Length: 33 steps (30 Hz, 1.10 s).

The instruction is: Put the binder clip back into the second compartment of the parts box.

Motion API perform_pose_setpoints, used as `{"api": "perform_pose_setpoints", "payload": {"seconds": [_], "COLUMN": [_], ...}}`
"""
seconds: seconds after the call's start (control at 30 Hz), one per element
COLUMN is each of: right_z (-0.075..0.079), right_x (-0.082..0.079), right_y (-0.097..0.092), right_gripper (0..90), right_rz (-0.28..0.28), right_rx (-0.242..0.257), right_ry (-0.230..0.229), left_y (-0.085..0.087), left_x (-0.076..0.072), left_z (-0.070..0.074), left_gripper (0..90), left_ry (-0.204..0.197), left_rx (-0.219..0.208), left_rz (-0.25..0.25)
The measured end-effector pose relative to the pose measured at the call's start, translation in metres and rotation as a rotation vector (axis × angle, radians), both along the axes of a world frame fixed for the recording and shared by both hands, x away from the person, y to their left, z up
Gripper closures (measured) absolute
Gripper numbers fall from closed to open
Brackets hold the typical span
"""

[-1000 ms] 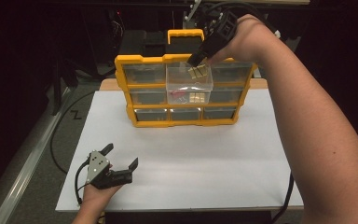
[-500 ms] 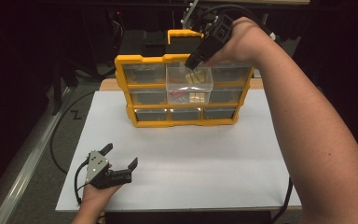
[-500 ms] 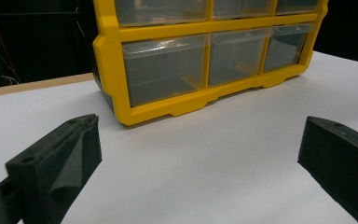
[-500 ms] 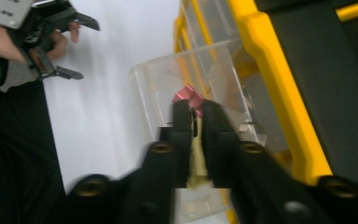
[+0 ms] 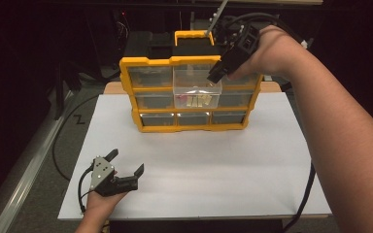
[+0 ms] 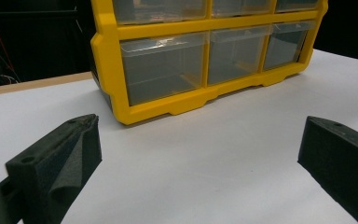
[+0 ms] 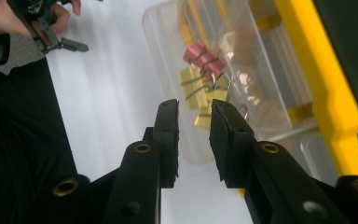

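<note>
Drawers in the yellow organizer (image 5: 190, 127) count nine in the high view, three rows of three; it stands at the far edge of the white counter (image 5: 233, 170), near the middle. One of them, the clear middle drawer (image 5: 197, 93), is pulled out toward the person. Binder clips lie inside it: the right gripper view shows one pink clip (image 7: 204, 56) and several gold clips (image 7: 196, 84) whose exact count I cannot tell, heaped together, where the high view gives just small pale and pink specks behind the drawer's front wall.

Two grippers are in play. The right gripper (image 7: 193, 122) hangs over the open drawer with its tips pointing down at the clips; its jaws have just been opening and now stand a narrow gap apart, with nothing between them. The left gripper (image 5: 125, 164) rests near the counter's near left corner, held by the left hand (image 5: 99, 206), jaws spread wide and empty.

The left gripper view adds a low, close look at the bottom row's three shut drawers and the yellow frame's foot on the counter.
</note>
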State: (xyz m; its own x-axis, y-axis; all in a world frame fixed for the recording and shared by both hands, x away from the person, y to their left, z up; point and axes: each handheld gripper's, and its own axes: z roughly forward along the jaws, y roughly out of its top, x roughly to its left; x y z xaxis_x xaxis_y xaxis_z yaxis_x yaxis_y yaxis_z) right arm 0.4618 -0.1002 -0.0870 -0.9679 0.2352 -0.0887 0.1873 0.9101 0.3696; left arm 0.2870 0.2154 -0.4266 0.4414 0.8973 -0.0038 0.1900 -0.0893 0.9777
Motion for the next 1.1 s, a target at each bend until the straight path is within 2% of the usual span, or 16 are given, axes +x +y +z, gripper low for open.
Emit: {"api": "perform_pose_setpoints", "payload": {"seconds": [0.23, 0.7, 0.87, 1.1], "right_z": [-0.006, -0.036, -0.052, -0.079], "right_x": [-0.006, -0.023, -0.029, -0.035], "right_y": [-0.017, -0.042, -0.044, -0.043], "right_gripper": [72.5, 57.1, 51.1, 44.5], "right_rz": [-0.018, -0.059, -0.054, -0.04], "right_rx": [-0.01, -0.056, -0.075, -0.099], "right_ry": [0.002, 0.027, 0.029, 0.055], "left_y": [0.0, -0.003, -0.003, -0.003], "left_x": [0.0, 0.001, 0.001, 0.0], "left_z": [0.0, -0.001, -0.001, 0.0], "left_gripper": [0.3, 0.3, 0.3, 0.3], "left_ry": [0.004, 0.002, 0.005, 0.003], "left_rx": [0.007, 0.017, 0.008, 0.005], "left_rz": [0.0, -0.007, -0.009, -0.007]}}
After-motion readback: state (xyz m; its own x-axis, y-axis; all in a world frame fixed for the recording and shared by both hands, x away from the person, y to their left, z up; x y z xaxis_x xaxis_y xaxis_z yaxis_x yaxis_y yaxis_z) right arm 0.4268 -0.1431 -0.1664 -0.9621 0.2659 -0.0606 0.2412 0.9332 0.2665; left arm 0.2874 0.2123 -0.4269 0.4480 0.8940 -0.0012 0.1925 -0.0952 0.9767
